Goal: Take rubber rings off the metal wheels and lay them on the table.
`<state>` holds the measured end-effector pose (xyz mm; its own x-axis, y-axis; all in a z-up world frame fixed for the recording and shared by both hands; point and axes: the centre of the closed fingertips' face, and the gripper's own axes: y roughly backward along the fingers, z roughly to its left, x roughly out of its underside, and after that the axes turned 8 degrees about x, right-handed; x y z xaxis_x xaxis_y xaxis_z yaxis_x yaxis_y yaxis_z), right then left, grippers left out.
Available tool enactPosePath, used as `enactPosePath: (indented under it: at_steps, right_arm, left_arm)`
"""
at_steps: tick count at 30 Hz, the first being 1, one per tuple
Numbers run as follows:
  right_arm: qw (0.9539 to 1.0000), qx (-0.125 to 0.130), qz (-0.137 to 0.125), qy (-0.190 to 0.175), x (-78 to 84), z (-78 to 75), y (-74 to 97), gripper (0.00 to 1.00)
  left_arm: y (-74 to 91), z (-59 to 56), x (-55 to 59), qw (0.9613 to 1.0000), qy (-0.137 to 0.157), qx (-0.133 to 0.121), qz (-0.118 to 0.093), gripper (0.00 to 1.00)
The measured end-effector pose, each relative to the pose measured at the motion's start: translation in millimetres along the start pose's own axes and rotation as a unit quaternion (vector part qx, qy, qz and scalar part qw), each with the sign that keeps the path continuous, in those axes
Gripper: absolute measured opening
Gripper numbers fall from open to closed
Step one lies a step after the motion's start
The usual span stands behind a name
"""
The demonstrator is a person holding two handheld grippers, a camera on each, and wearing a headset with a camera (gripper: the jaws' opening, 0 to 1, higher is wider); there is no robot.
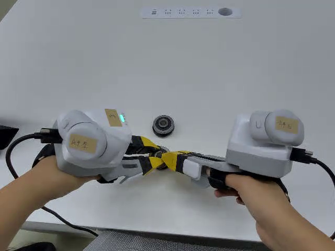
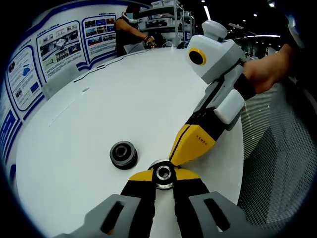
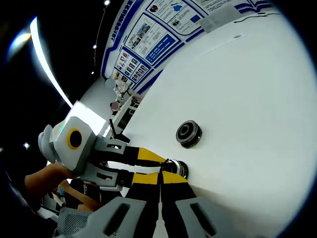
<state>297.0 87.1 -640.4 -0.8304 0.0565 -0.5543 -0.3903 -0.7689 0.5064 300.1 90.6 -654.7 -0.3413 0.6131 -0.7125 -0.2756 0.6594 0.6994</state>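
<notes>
A small metal wheel point(image 2: 163, 174) with a black rubber ring is clamped between the yellow-and-black jaws of my left gripper point(image 2: 163, 179), just above the white table point(image 1: 104, 63). My right gripper point(image 3: 166, 171) comes in from the opposite side, its jaws pressed together on the ring at the rim of that wheel point(image 3: 176, 167). In the head view both grippers meet tip to tip, left gripper point(image 1: 157, 157) and right gripper point(image 1: 168, 158), hiding most of the held wheel. A second wheel point(image 1: 163, 125) with its black ring lies flat on the table just behind them, and shows as the second wheel point(image 2: 123, 153) and the second wheel point(image 3: 188, 134).
A white power strip point(image 1: 191, 11) lies at the table's far edge. A black cable point(image 1: 10, 157) loops off the left gripper near the front edge. A dark object point(image 1: 6, 135) sits at the left border. A grey mesh chair point(image 2: 277, 163) stands beside the table.
</notes>
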Motion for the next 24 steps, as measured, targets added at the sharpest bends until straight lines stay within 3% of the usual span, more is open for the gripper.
enactPosePath:
  at_steps: [10, 24]
  right_arm:
    - [0.9997, 0.012, -0.002, -0.023, 0.2, -2.4, -1.0, 0.01]
    - [0.9986, 0.005, -0.007, -0.052, -1.3, -2.6, 0.6, 0.02]
  left_arm:
    - [-0.1, -0.7, -0.6, 1.0, 0.002, -0.006, 0.0, 0.13]
    - [2.5, -1.9, -4.4, 0.9999, 0.005, -0.013, 0.004, 0.12]
